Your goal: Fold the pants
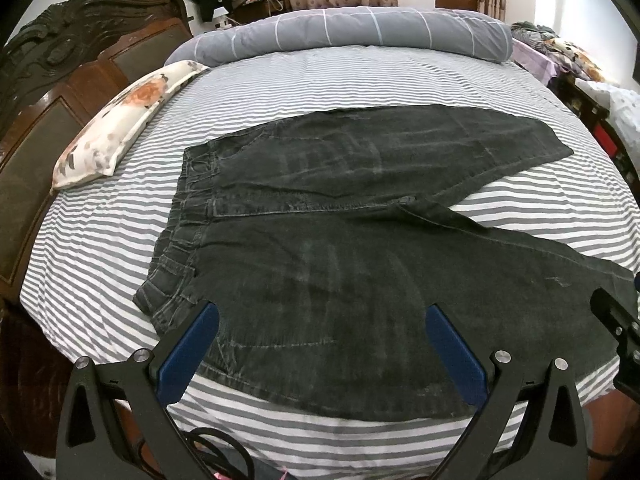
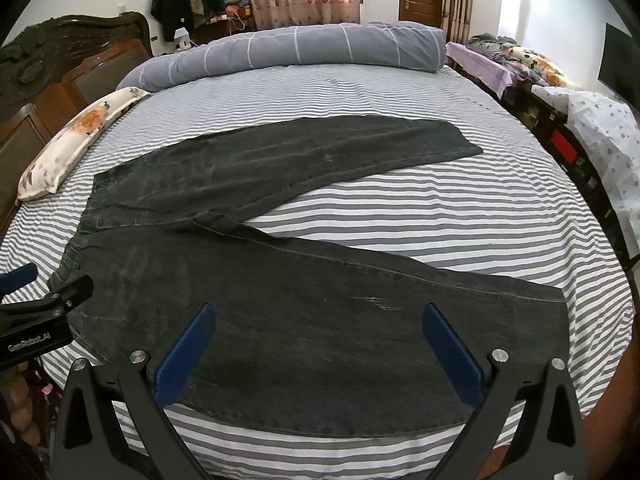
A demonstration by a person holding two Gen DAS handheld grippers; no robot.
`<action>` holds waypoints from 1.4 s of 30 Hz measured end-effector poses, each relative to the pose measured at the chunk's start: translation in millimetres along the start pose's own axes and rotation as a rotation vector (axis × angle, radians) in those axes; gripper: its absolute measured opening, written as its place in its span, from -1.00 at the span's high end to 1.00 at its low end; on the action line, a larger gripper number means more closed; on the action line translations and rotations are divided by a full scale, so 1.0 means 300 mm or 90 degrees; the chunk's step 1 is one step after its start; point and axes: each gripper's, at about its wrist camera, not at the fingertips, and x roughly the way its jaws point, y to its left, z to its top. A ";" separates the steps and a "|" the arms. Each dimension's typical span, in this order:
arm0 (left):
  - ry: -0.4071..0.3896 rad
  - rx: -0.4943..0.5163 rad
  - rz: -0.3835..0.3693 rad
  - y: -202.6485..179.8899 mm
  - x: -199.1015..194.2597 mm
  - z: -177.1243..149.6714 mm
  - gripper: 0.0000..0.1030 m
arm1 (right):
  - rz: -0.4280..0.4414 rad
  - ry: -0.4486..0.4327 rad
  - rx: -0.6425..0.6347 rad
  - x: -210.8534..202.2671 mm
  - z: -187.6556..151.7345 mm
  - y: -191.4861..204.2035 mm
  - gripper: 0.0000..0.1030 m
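Dark pants (image 1: 340, 240) lie flat on the striped bed (image 1: 360, 76), unfolded, legs splayed apart, waistband toward the headboard side. Left gripper (image 1: 322, 320) and right gripper (image 2: 320, 318) hover over the near leg, jaws wide, holding nothing. Risk: pinching one denim layer only would drag the fold askew.

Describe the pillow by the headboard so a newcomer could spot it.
Start at the striped bed. Along its left edge, against the carved wooden headboard, lies a flat pillow. Its white cover with orange flowers distinguishes it from the grey checked bolster.
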 end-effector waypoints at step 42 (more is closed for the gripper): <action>0.043 -0.279 -0.247 0.915 0.826 0.458 0.30 | 0.157 0.046 -0.053 0.640 0.359 0.371 -0.99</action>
